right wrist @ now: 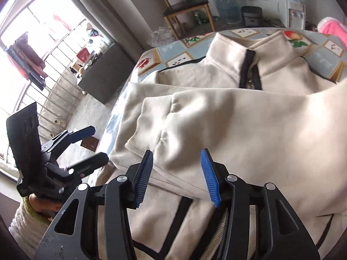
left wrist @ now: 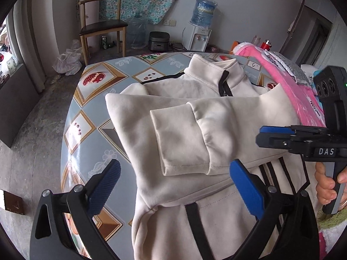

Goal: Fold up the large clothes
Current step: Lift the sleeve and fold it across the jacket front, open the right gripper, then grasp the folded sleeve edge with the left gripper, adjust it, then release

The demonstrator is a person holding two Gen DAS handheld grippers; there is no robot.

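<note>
A cream zip-up jacket (left wrist: 195,112) with black trim lies on the patterned table (left wrist: 91,99), collar at the far side. Both sleeves are folded across its chest, one cuff (left wrist: 180,143) on top. My left gripper (left wrist: 173,186) is open and empty, hovering just above the jacket's lower part near the cuff. My right gripper (right wrist: 176,173) is open and empty, just above the folded sleeve (right wrist: 195,125). The right gripper also shows in the left wrist view (left wrist: 273,136) at the right edge. The left gripper shows in the right wrist view (right wrist: 93,145) at the left, off the table edge.
Pink cloth (left wrist: 288,82) lies along the table's right side. Beyond the table stand a wooden chair (left wrist: 102,26), a water dispenser (left wrist: 199,34), a rice cooker (left wrist: 159,41) and plastic bags (left wrist: 67,61) on the floor. A barred window (right wrist: 32,43) is at the left.
</note>
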